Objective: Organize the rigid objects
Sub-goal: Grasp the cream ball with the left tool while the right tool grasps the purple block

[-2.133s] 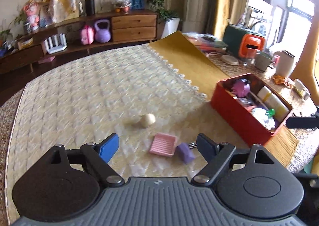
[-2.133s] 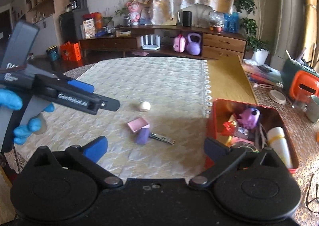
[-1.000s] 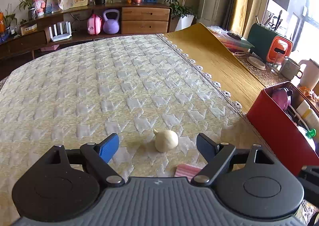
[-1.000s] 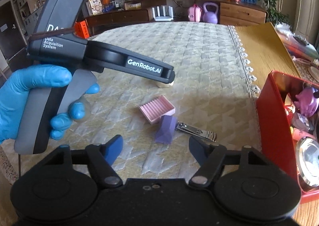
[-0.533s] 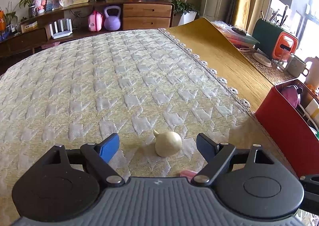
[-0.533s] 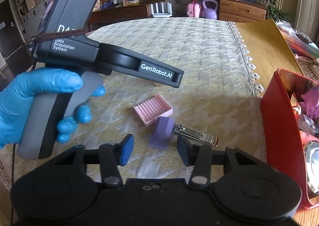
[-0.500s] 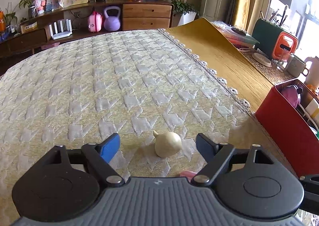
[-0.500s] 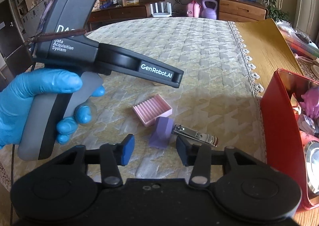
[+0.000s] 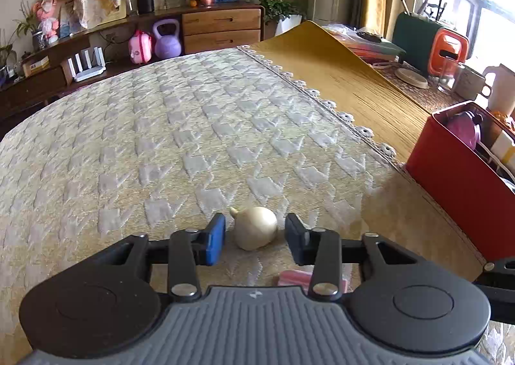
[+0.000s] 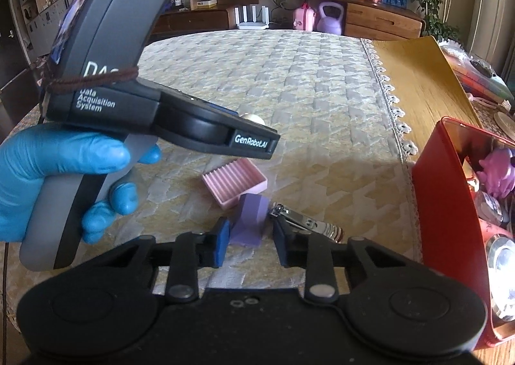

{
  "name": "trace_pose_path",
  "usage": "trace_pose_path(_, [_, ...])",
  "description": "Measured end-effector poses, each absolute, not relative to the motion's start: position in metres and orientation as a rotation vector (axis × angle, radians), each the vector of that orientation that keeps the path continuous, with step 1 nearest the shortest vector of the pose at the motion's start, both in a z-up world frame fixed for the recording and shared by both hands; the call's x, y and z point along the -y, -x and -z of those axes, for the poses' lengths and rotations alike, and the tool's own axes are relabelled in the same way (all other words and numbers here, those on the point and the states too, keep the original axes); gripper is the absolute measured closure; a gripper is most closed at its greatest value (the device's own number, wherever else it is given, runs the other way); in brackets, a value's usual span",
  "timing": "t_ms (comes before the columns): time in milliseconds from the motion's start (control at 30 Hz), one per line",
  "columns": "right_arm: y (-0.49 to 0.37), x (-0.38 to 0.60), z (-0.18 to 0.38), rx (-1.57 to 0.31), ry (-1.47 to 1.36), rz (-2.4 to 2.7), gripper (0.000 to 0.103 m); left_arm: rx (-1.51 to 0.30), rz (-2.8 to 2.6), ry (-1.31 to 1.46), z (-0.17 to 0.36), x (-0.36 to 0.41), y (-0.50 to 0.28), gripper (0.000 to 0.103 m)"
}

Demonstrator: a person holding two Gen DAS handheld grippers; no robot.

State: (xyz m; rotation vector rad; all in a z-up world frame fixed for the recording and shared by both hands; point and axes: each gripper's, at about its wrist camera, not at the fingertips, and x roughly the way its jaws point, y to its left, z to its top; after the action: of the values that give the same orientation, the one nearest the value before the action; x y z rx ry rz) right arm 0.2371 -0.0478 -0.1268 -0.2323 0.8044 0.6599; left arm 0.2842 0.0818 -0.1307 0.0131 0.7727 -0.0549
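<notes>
Table [image 9: 193,140] under a quilted cream cloth, red box [image 10: 441,204] of odds and ends at its right edge. Left tongs [image 9: 254,238] low over the cloth, narrowed around a cream garlic-shaped bulb [image 9: 255,228], slim gaps visible on both sides, so not yet gripping. Right tongs [image 10: 249,244] likewise narrowed about a purple block [image 10: 251,220]; contact possibly on the left pad, hard to tell. Pink ribbed tray [image 10: 235,181] touching the block behind, nail clipper [image 10: 305,225] just right of it.
</notes>
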Motion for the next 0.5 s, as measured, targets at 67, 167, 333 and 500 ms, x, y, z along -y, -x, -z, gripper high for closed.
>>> trace_pose_path(67, [-0.2368, 0.0473, 0.1268, -0.801, 0.242, -0.653, 0.079, -0.773, 0.061, -0.024, 0.1304, -0.0798, -0.2845, 0.07])
trace_pose_path(167, [-0.236, 0.0479, 0.1265, -0.8, 0.239, -0.648, 0.082, -0.772, 0.06, -0.028, 0.1303, -0.0786, -0.2835, 0.072])
trace_pose_path(333, [-0.234, 0.05, 0.1258, -0.793, 0.231, -0.648, 0.084, -0.781, 0.06, -0.02, 0.1294, -0.0809, -0.284, 0.074])
trace_pose_path(500, [-0.2279, 0.055, 0.1228, -0.779, 0.216, -0.65, 0.084, -0.782, 0.048, -0.028, 0.1277, -0.0822, -0.2795, 0.074])
